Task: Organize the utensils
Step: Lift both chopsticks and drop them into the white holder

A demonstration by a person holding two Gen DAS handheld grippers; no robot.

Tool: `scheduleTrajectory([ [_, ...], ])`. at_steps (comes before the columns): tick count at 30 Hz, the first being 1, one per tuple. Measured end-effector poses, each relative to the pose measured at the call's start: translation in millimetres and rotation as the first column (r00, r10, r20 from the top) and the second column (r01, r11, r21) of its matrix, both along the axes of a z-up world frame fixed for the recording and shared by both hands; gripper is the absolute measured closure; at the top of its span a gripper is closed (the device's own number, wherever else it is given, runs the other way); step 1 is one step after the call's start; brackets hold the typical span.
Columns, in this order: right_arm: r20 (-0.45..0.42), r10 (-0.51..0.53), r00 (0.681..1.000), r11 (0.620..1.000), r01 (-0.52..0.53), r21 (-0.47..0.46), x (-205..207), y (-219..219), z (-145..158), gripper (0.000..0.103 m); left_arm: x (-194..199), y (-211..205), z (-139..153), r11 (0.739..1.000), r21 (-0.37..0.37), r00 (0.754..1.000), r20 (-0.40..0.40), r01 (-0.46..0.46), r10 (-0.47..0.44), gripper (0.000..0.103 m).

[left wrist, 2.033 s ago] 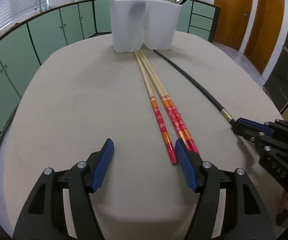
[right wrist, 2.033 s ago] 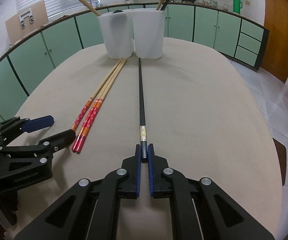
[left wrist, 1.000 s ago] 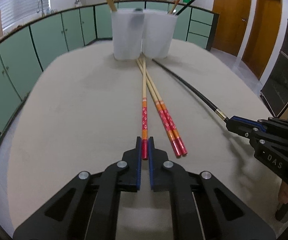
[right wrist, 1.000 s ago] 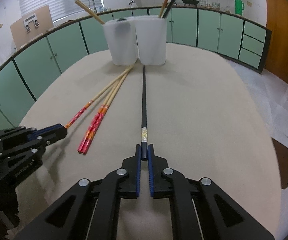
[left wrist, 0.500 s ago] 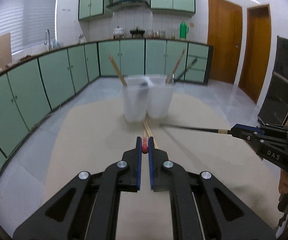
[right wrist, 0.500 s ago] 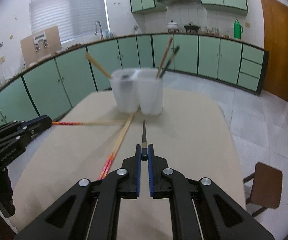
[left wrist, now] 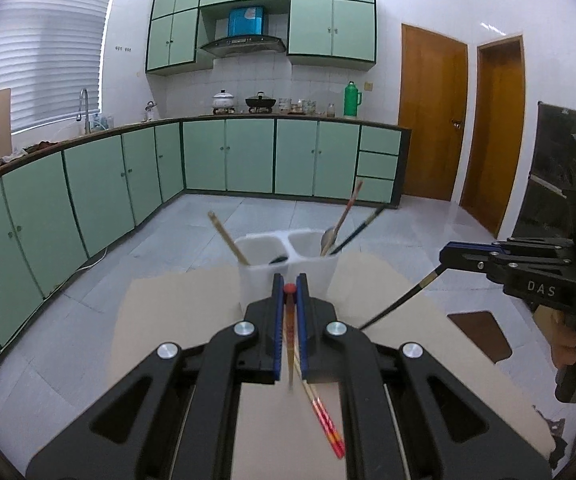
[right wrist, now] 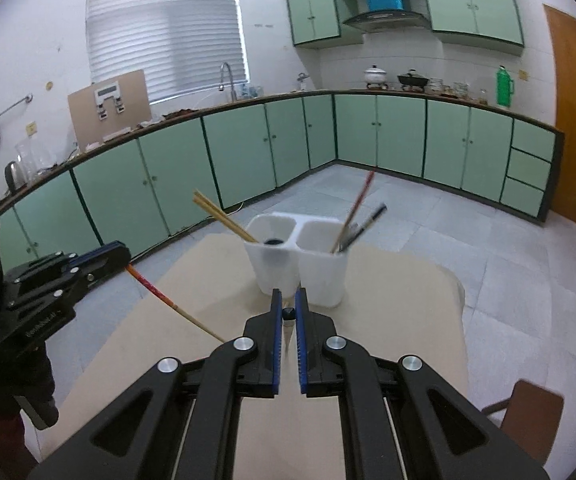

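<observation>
In the left wrist view, the left gripper [left wrist: 289,289] is clenched on the red end of a wooden chopstick [left wrist: 289,322], whose shaft hangs down between the blue pads toward the beige table [left wrist: 175,304]. Two more red-ended chopsticks [left wrist: 324,420] lie on the table below it. Beyond the fingertips stands a white two-part holder [left wrist: 288,256]: its left compartment has wooden chopsticks leaning out to the left, its right one a spoon, a red chopstick and a black one. To the right, the right gripper [left wrist: 446,254] grasps a black chopstick [left wrist: 400,304] by its end, the stick slanting down toward the table; a hand [left wrist: 568,338] holds that gripper's grip. In the right wrist view, the right gripper [right wrist: 288,314] is closed on the black chopstick's [right wrist: 288,315] end, with the holder [right wrist: 300,264] just past the fingertips. At the left, the left gripper [right wrist: 121,254] holds the wooden chopstick [right wrist: 171,304] in the air, slanting down over the table [right wrist: 400,308].
</observation>
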State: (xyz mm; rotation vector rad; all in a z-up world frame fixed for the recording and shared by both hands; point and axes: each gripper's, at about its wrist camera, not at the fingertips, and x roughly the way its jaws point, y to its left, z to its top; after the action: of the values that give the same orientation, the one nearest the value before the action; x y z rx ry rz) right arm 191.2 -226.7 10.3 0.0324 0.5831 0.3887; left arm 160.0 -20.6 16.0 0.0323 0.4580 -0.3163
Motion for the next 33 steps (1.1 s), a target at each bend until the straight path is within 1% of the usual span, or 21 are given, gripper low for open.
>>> scheduleTrajectory([
  [2,0.003,0.014,1.000,1.000,-0.014,-0.014,10,1,10,0.097,7,2,7,1.000,-0.014,1.000,0.009,0.005,-0.005,0.098],
  [5,0.023,0.037,0.999,0.999,-0.037,-0.025,18,4,32,0.097,10,2,28,1.000,-0.019,0.998,0.058,0.015,-0.014,0.098],
  [10,0.104,0.072,0.992,0.997,-0.067,-0.048,30,7,82,0.097,11,-3,62,0.999,-0.024,0.990,0.137,0.039,-0.035,0.098],
  [15,0.178,0.066,0.982,0.997,-0.058,-0.054,47,10,123,0.097,21,-12,96,0.999,-0.005,0.973,0.229,0.040,-0.038,0.098],
  [16,0.204,0.063,0.977,0.997,-0.054,-0.051,53,11,133,0.097,24,-14,101,0.999,0.003,0.970,0.240,0.038,-0.038,0.098],
  [19,0.243,0.038,0.969,0.999,-0.027,-0.047,71,16,147,0.097,40,-20,109,0.999,0.017,0.965,0.261,0.029,-0.033,0.098],
  [21,0.256,0.026,0.966,0.999,-0.020,-0.026,84,17,152,0.097,52,-25,110,0.999,0.035,0.962,0.271,0.015,-0.024,0.098],
  [23,0.269,0.002,0.963,1.000,0.004,-0.023,100,19,151,0.097,63,-27,109,0.999,0.035,0.966,0.256,0.021,-0.029,0.098],
  [27,0.283,-0.030,0.959,0.999,0.032,-0.005,125,21,140,0.097,90,-34,93,0.999,0.040,0.972,0.232,0.013,-0.022,0.098],
  [31,0.244,-0.046,0.969,0.999,0.045,0.011,151,22,113,0.097,112,-33,77,0.999,0.036,0.980,0.200,0.002,-0.009,0.098],
  [33,0.209,-0.037,0.977,0.999,0.037,0.006,161,23,96,0.096,122,-35,64,0.999,0.038,0.987,0.163,0.005,-0.011,0.098],
])
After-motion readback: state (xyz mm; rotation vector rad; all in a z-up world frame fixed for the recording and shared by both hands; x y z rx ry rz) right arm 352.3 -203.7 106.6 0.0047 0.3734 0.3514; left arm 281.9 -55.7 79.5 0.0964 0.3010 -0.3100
